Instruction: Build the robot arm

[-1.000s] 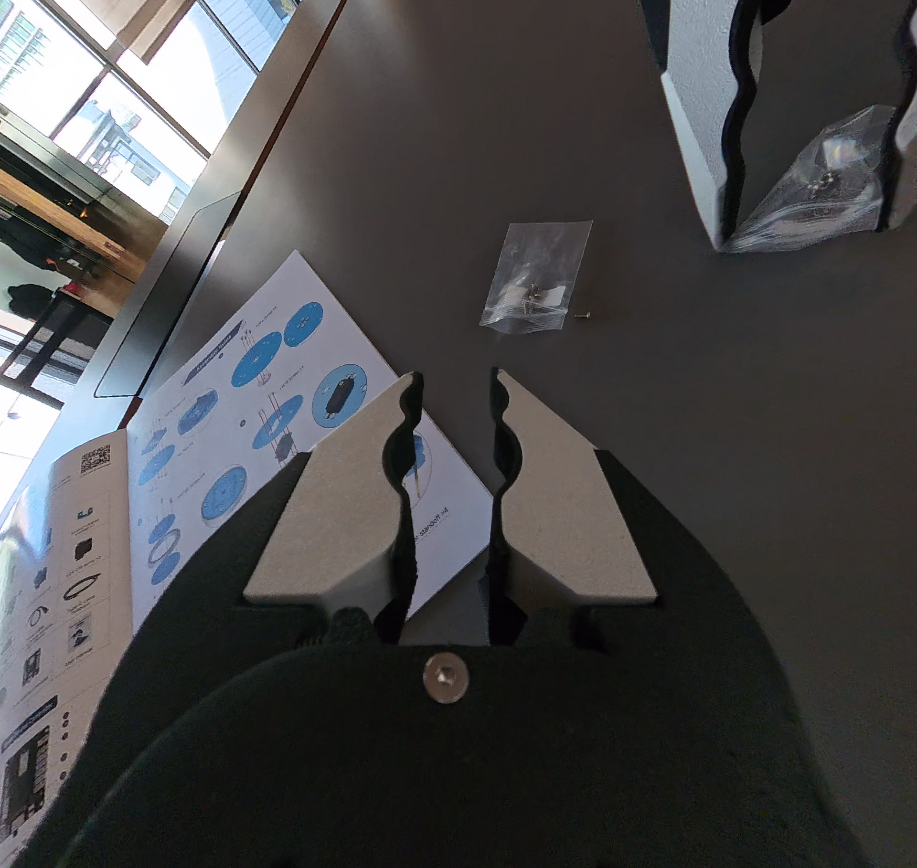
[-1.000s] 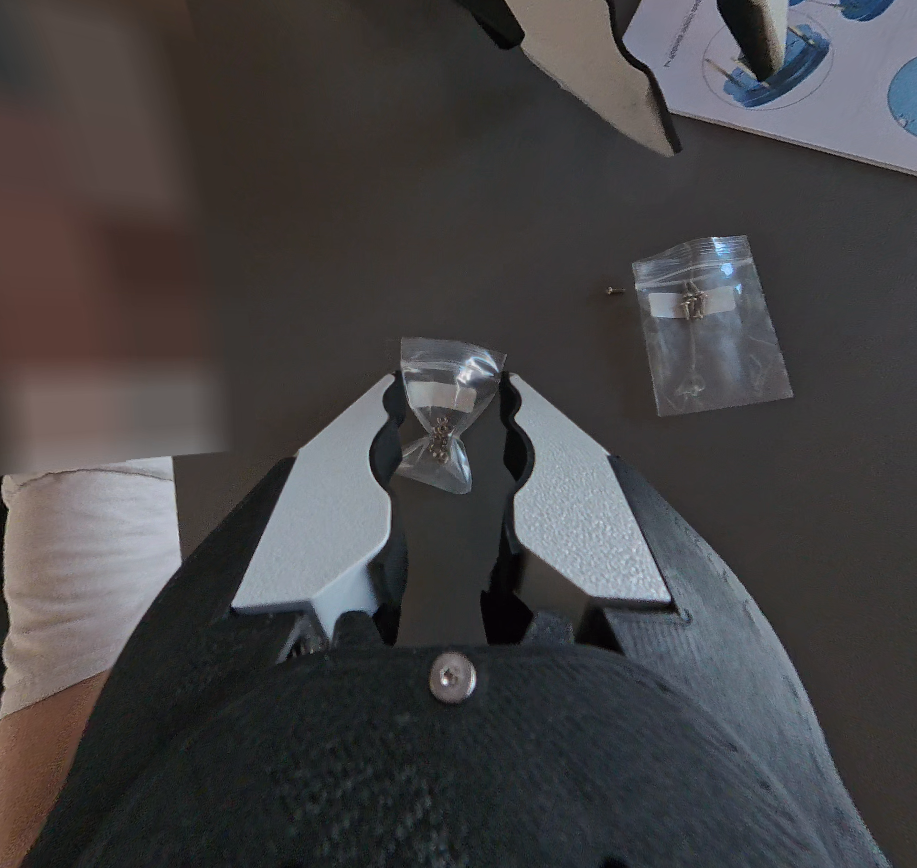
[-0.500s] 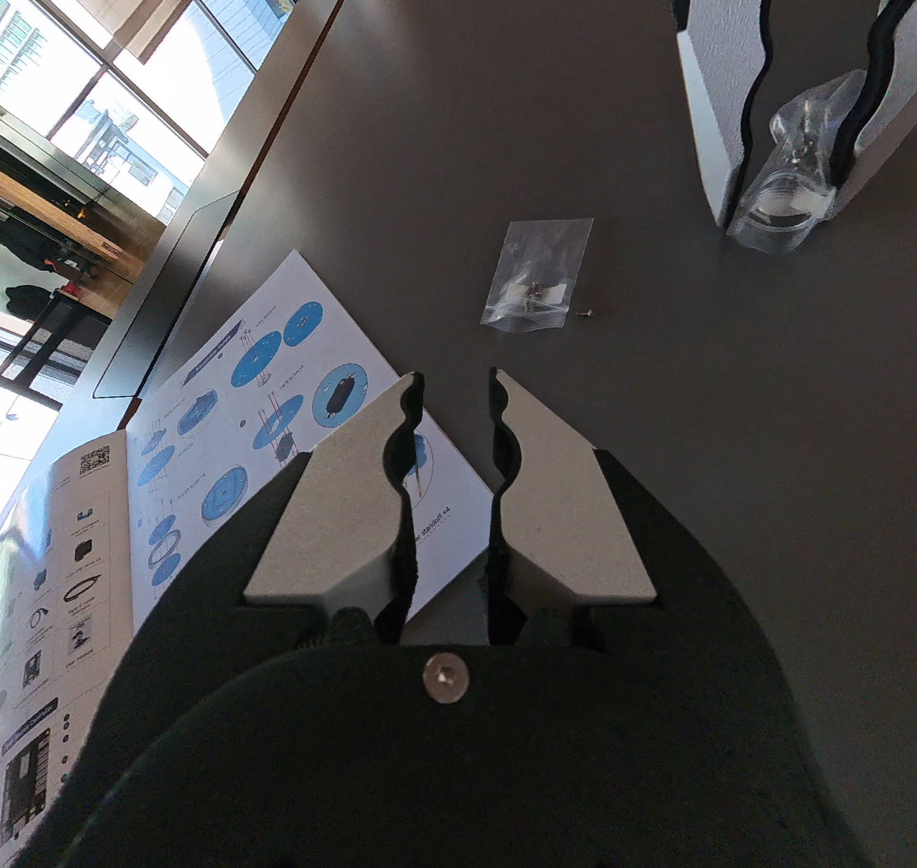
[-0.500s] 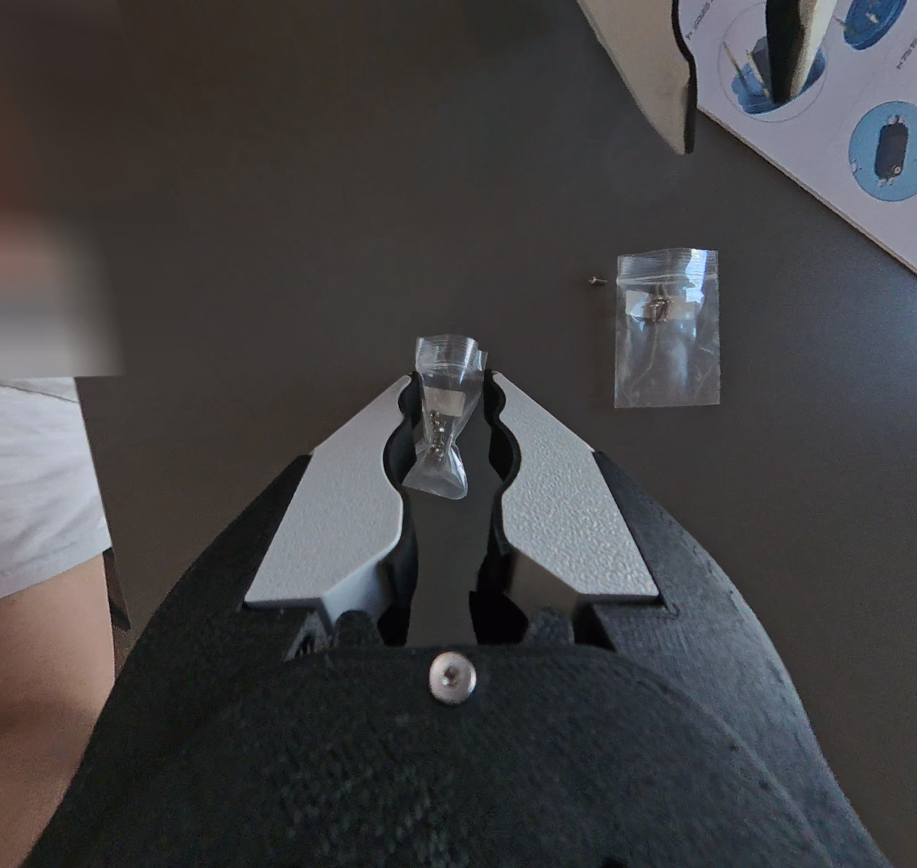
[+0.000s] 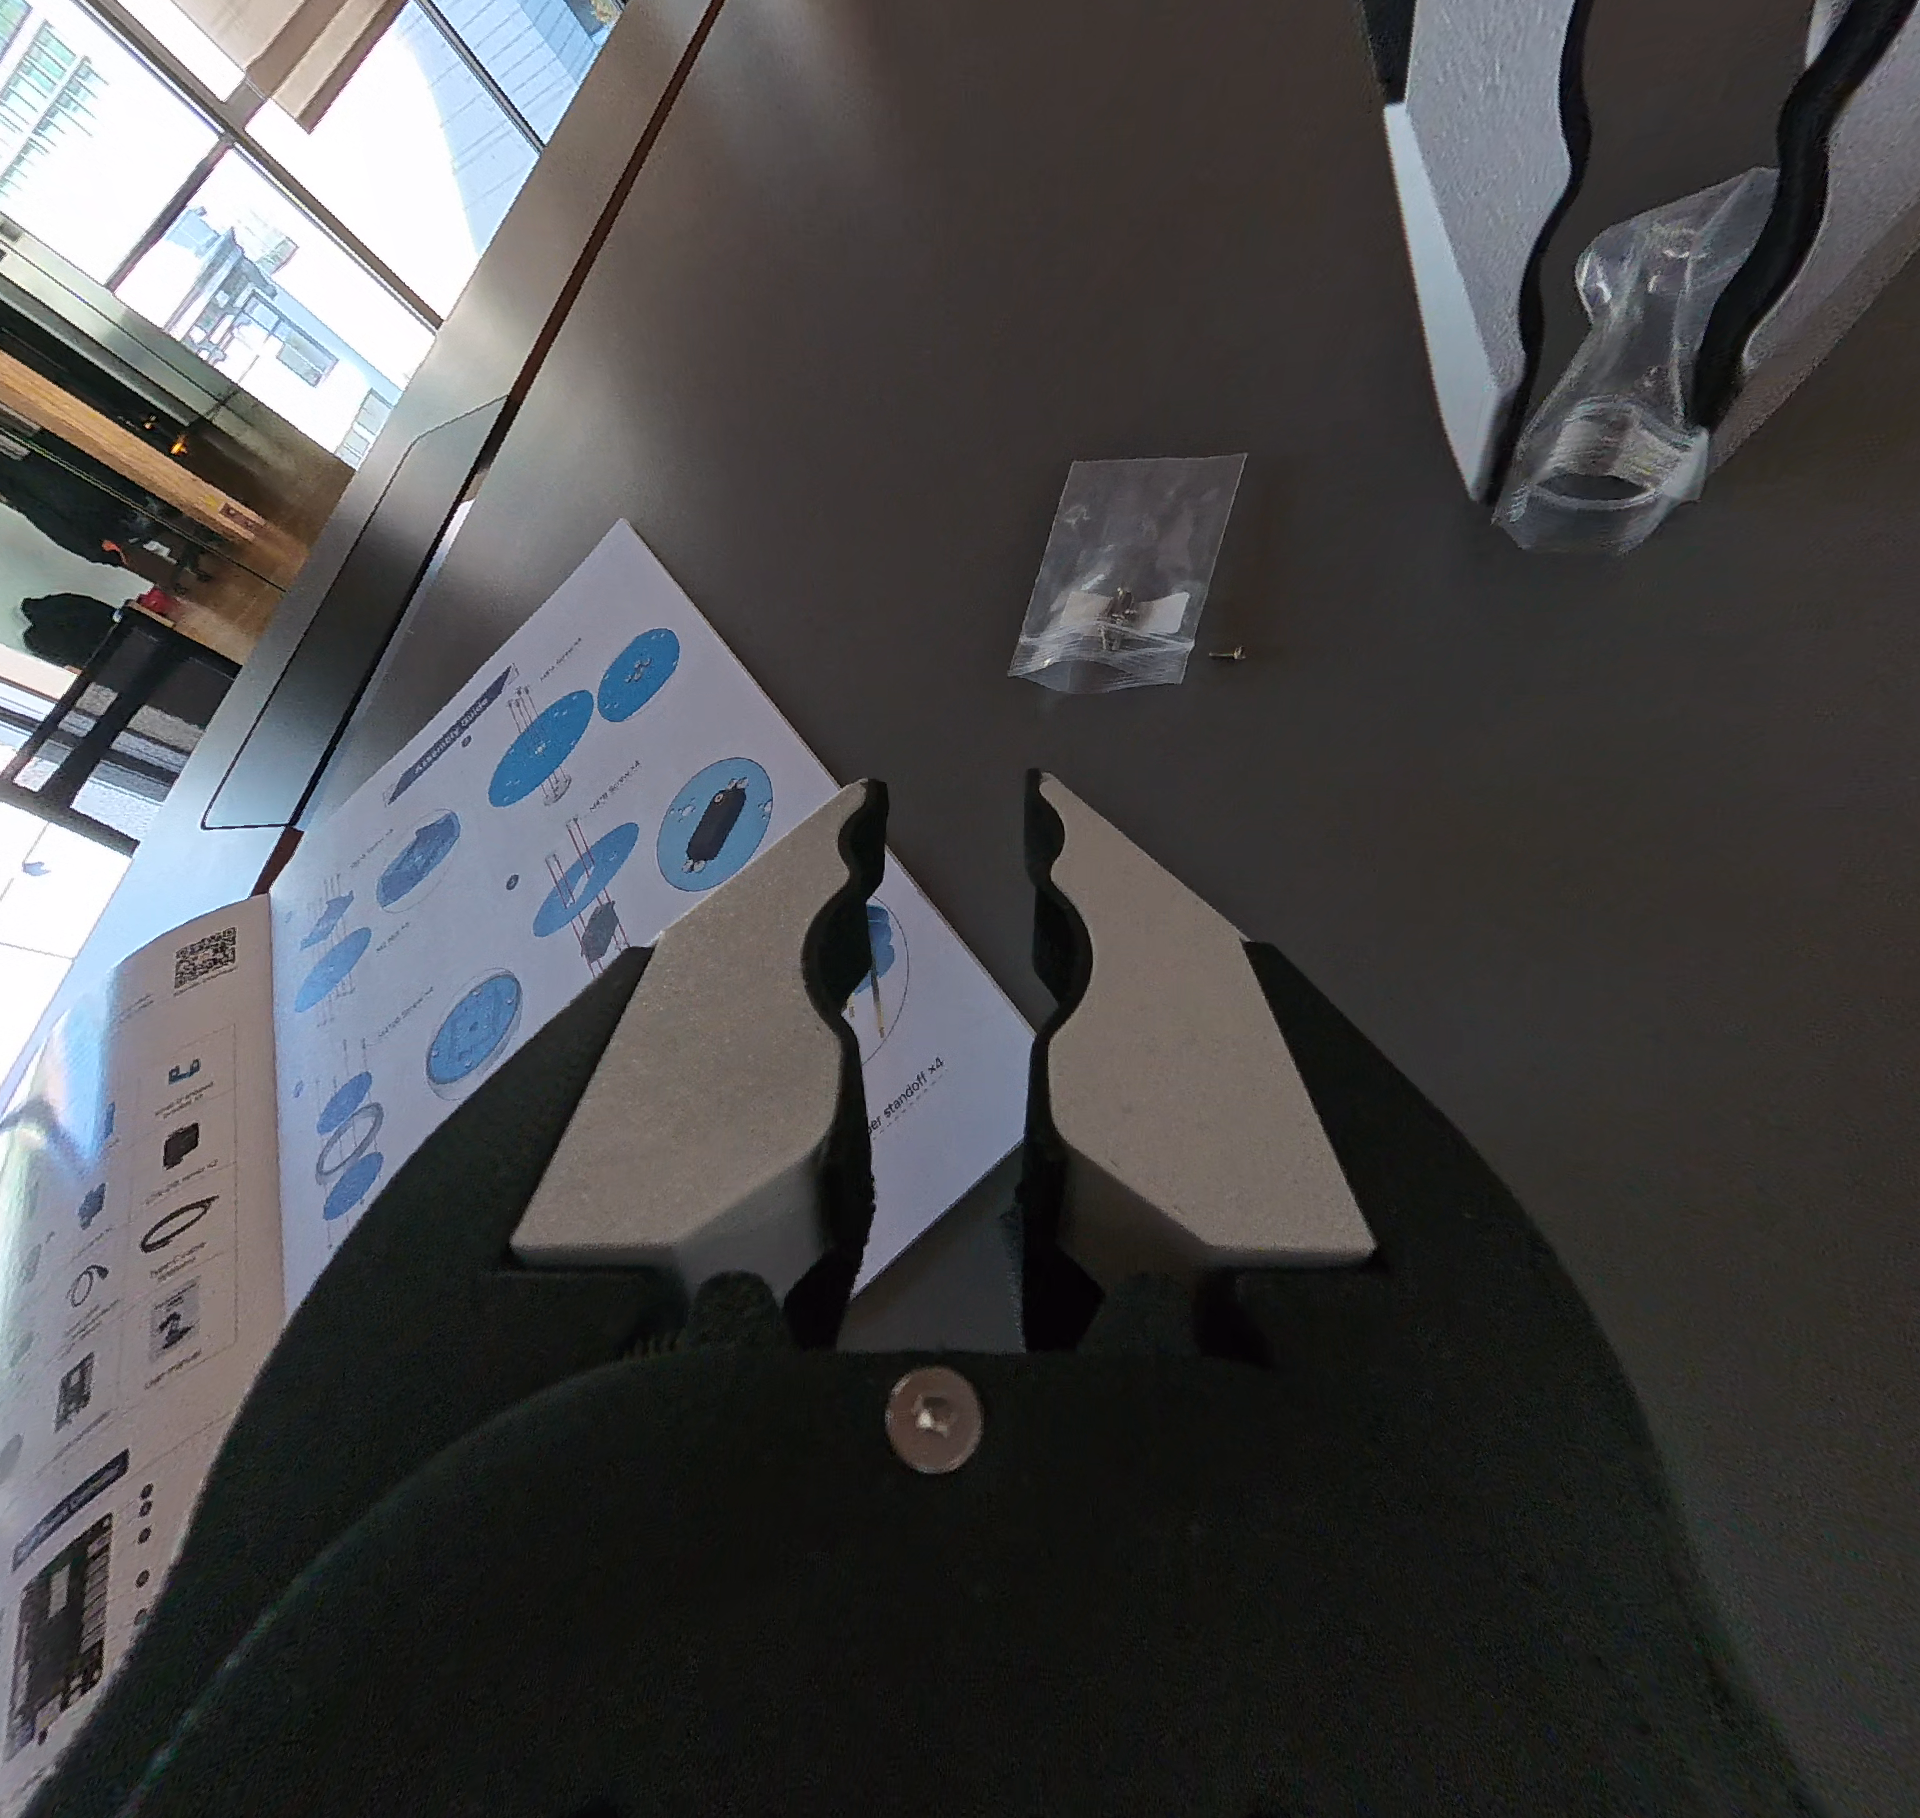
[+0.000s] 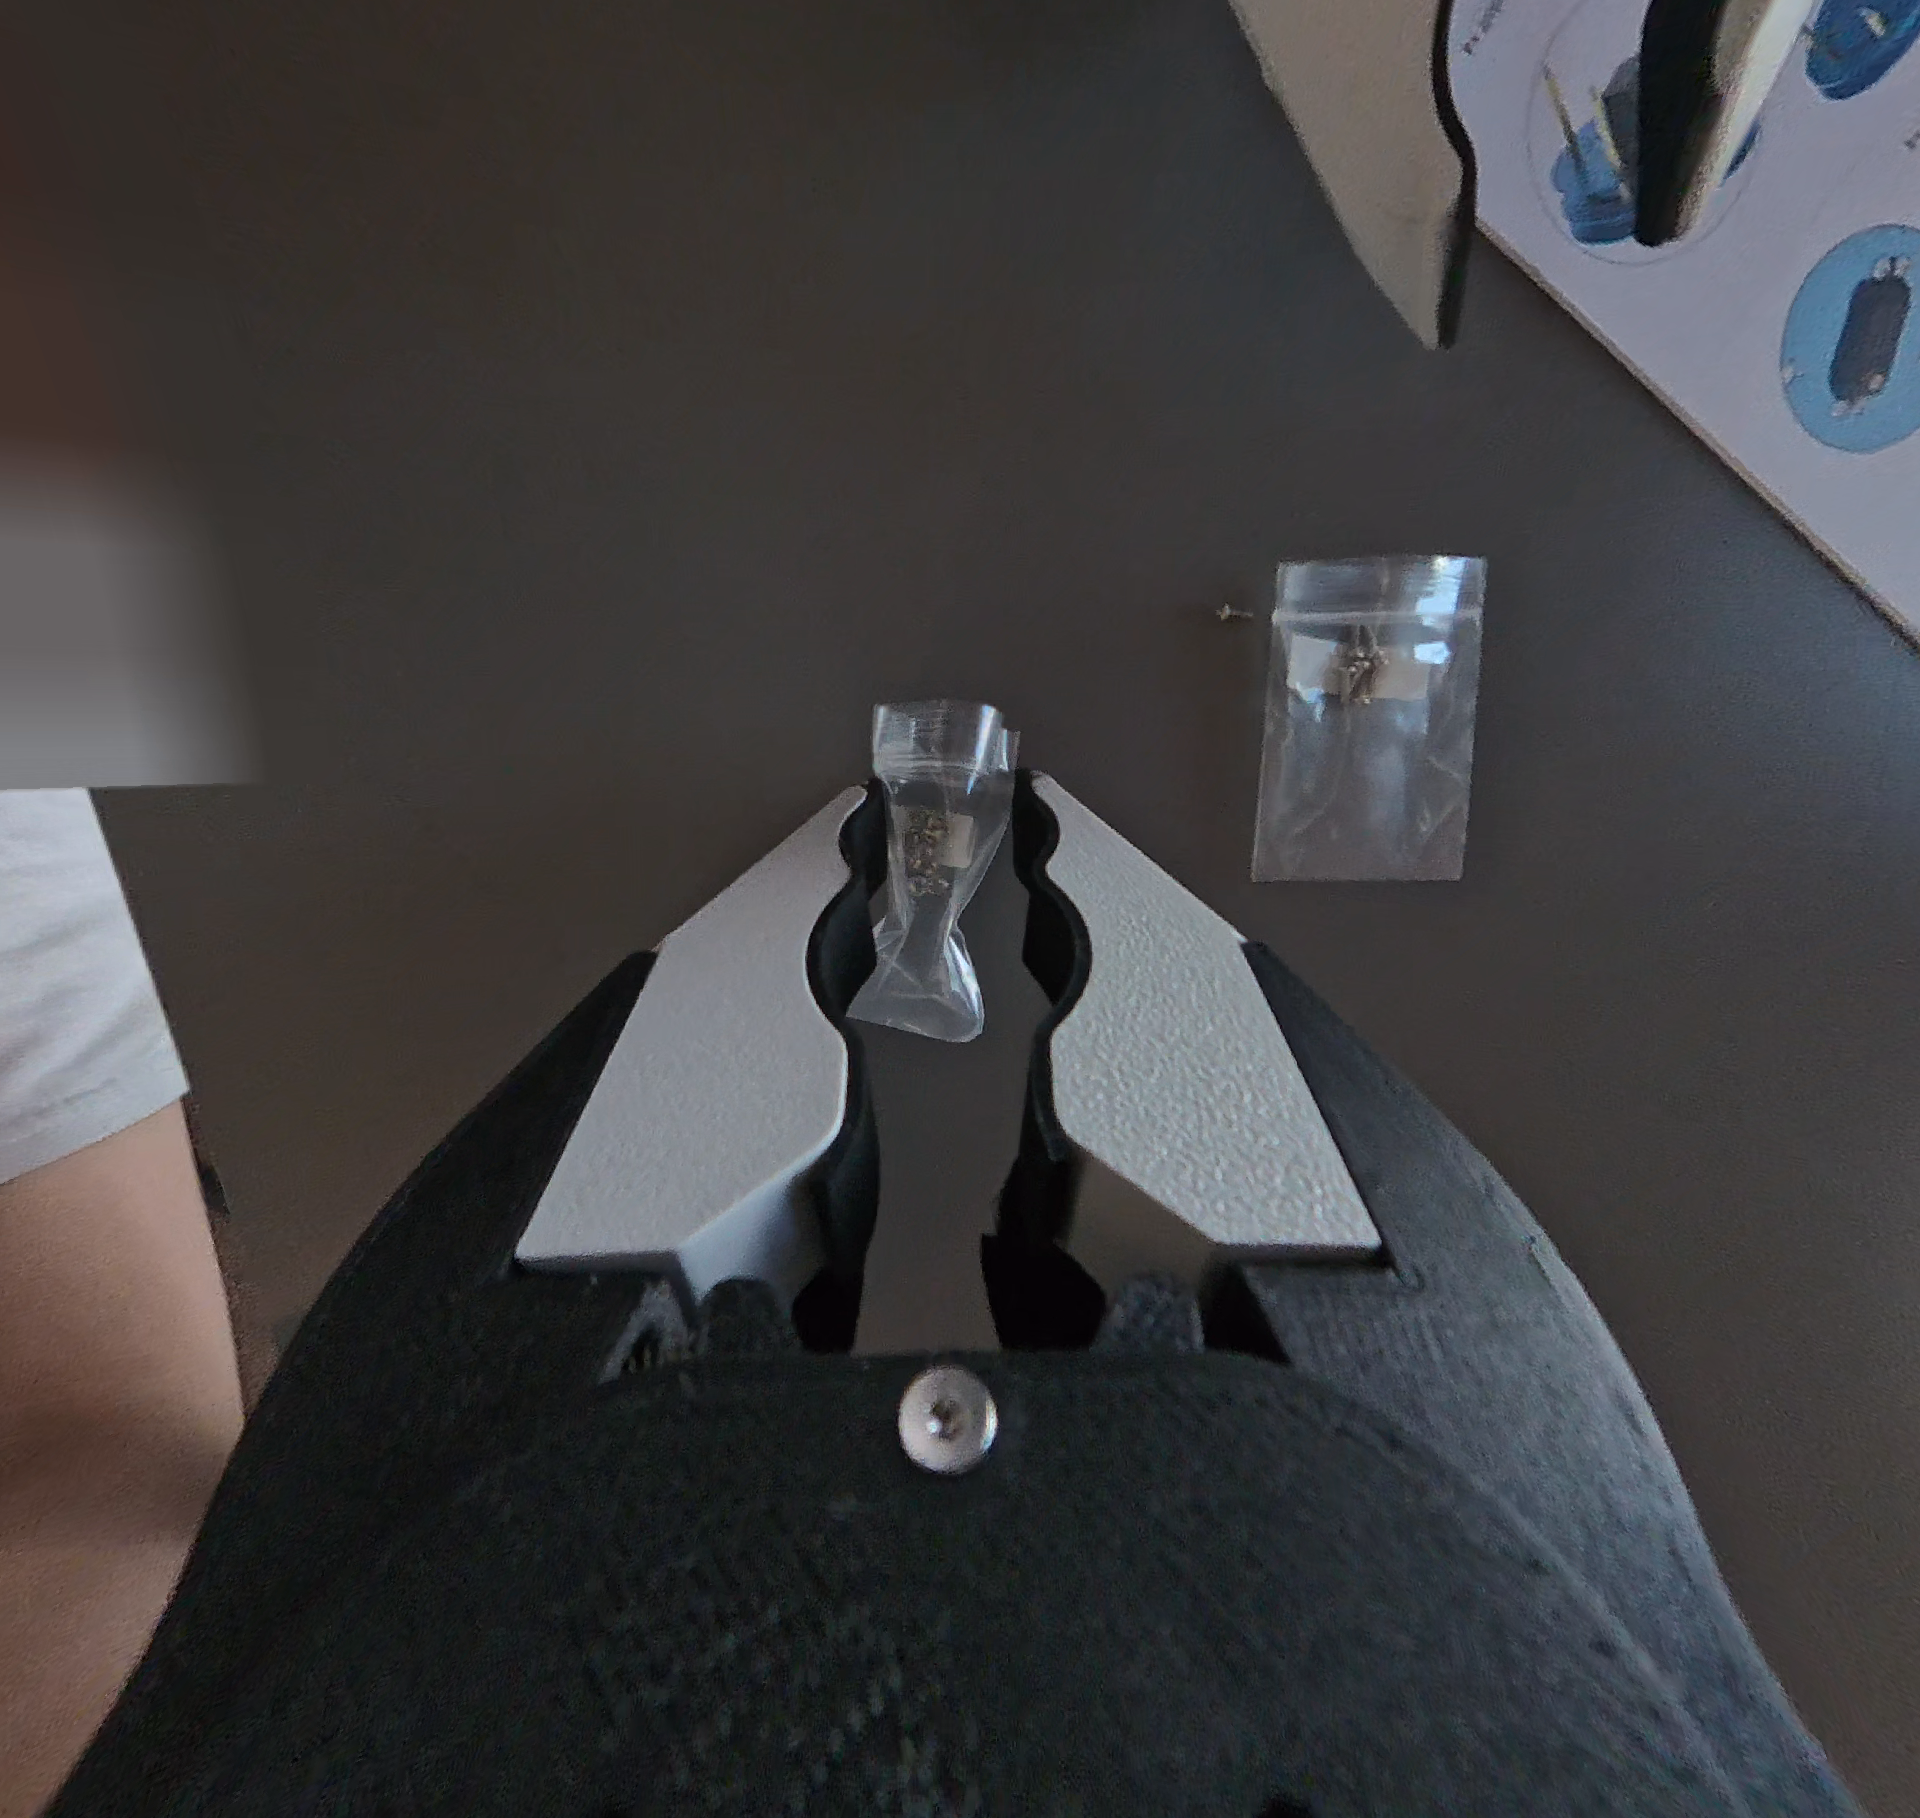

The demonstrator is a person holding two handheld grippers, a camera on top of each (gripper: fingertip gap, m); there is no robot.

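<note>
My right gripper [image 6: 948, 792] is shut on a small clear plastic bag of screws [image 6: 935, 864], which is crumpled between the fingertips. In the left wrist view this gripper [image 5: 1595, 480] is at the upper right, with the pinched bag [image 5: 1631, 397] just above the dark table [image 5: 1039, 210]. A second clear bag of screws [image 6: 1366, 719] lies flat on the table, with one loose screw [image 6: 1233, 613] beside it. Both show in the left wrist view: the bag [image 5: 1127, 573] and the screw [image 5: 1229, 654]. My left gripper [image 5: 956, 792] is open and empty above a corner of a printed instruction sheet [image 5: 582, 729].
The instruction sheet [image 6: 1818, 366] is at the far right in the right wrist view, with the left gripper [image 6: 1548, 272] over it. A person's arm and white sleeve [image 6: 83, 989] are at the left. Windows [image 5: 260, 158] lie beyond the table's far edge.
My right gripper has closed on the small bag, squeezing it from flat to crumpled, and has swung a little. My left gripper has stayed open in the same place.
</note>
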